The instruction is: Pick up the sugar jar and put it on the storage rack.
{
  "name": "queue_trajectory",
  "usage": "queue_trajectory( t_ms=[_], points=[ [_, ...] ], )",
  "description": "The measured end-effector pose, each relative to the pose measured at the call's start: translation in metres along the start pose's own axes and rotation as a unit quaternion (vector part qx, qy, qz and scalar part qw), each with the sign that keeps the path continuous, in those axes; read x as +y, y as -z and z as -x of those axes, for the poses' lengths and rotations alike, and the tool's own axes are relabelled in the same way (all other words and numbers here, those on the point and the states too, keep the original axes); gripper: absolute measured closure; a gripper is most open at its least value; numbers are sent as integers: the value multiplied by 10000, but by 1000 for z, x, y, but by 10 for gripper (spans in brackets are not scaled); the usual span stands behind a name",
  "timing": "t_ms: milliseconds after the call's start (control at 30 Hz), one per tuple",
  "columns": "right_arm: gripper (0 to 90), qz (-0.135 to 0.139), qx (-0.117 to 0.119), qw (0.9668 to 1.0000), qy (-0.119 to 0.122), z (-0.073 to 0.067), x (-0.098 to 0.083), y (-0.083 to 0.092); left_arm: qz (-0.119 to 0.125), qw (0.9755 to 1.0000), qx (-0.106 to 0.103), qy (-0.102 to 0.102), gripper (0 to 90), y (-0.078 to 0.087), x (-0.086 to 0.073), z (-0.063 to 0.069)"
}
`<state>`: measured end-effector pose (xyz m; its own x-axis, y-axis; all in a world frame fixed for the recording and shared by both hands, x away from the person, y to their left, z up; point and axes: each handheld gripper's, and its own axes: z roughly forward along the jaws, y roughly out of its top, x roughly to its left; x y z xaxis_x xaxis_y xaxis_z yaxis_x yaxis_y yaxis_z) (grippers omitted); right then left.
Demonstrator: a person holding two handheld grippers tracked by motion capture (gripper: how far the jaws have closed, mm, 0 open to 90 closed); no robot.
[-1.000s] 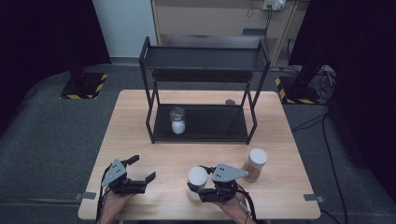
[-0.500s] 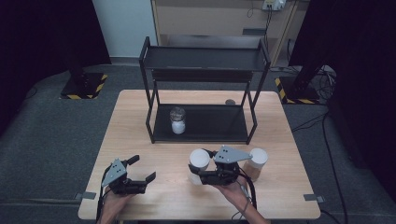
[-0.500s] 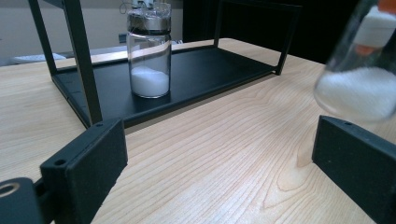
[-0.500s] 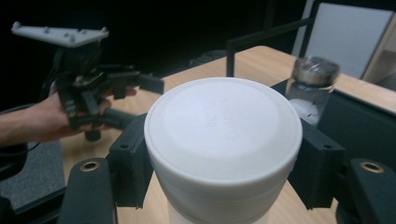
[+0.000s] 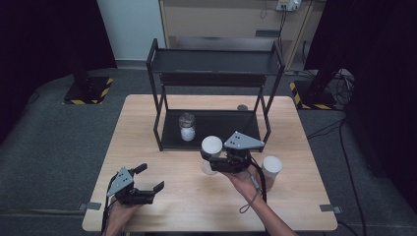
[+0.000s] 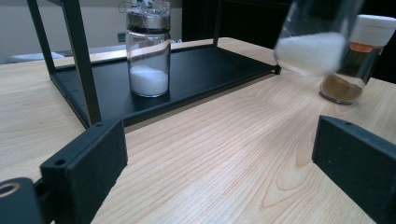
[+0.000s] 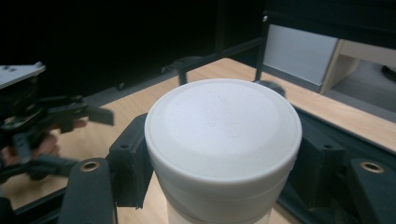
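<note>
A white-lidded jar point(image 5: 211, 153) is pinched by the right tongs point(image 5: 212, 162) and is held clear above the counter point(image 5: 187, 196), just in front of the black rack point(image 5: 216, 83). In the left tongs view the jar is seen blurred, with white powder inside. The left tongs point(image 5: 147, 184) are spread, with nothing between them, low over the light wood counter near its front edge, well apart from the right tongs. Beyond the right tongs, on the rack's lower shelf, a glass jar point(image 5: 187, 127) of white powder is stood upright. Just beside the right tongs, on the side away from the left tongs, a jar point(image 5: 271, 171) of brown powder is stood on the counter. The counter is set on grey carpet point(image 5: 54, 147); dark curtains point(image 5: 44, 34) are hung at both sides of the room.
</note>
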<state>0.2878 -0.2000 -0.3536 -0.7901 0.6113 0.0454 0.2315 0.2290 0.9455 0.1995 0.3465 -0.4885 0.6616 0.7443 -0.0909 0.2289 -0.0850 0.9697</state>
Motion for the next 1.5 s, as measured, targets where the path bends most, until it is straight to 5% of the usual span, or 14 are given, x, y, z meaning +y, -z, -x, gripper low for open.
queue_trajectory(
  t_ms=[767,1500],
  points=[
    [334,52,-849,9963,-109,13,36,-42,39,10000,-36,63,20,0,-1,-2],
    [333,24,-1797,9833,-296,21,34,-86,57,9999,-68,71,20,0,-2,-3]
  ],
)
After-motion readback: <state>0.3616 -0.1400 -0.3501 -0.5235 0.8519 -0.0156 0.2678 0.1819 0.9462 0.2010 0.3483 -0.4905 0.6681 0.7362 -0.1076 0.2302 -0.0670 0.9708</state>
